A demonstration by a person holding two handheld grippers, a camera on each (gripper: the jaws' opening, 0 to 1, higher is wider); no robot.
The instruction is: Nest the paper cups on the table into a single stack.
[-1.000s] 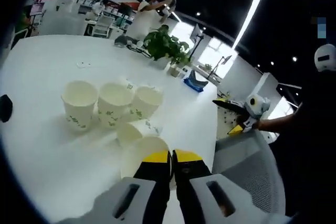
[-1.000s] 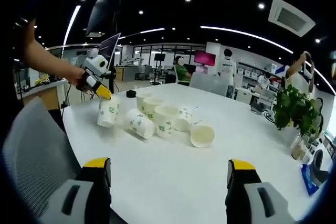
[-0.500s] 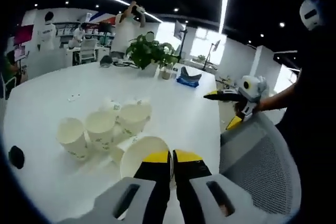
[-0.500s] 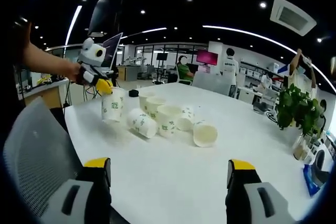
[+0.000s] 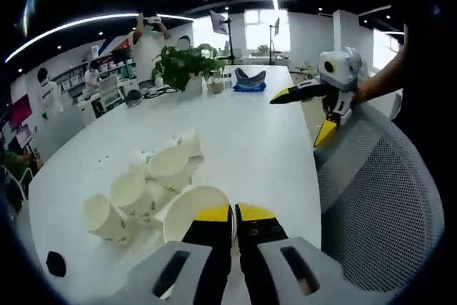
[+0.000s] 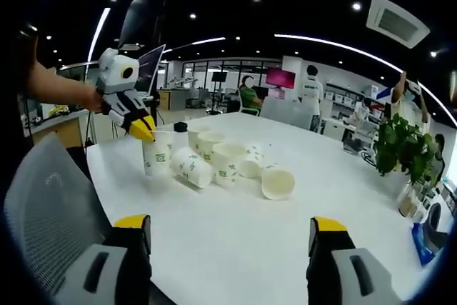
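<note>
White paper cup (image 5: pixel 187 212) pinched by its rim in the left gripper (image 5: pixel 233 213), jaws clenched on the rim's near edge, mouth up in the left gripper view. In the right gripper view that same gripper (image 6: pixel 141 132) comes in from the left, holding the cup (image 6: pixel 157 156) upright at the left end of the cluster; bottom looks at or just above the bench (image 6: pixel 235 233), contact unclear.

Rest of the cups (image 6: pixel 230 164) sit bunched mid-bench: some upright, at least two on their sides, one lying cup (image 6: pixel 277 183) at the right end with its mouth toward the camera. Green print on their walls. In the left gripper view the cluster (image 5: pixel 146 187) lies just beyond the held cup.

Right gripper (image 6: pixel 232 237) is released, jaws spread wide, nothing between them, hanging over bare bench well short of the cups.

Step, my read: early in the task, first cup picked, no stack visibly built yet. Held cup is being carried to a mate.

Next move calls for: line the held cup over an upright neighbour's mouth and drop it straight in, or set it down as the base. Right gripper should go for a tipped cup and right it. Risk: the rim pinch could deform the paper; crowded cups get knocked easily.

Potted plant (image 6: pixel 400 149) at the far right of the bench, clear of the work.
</note>
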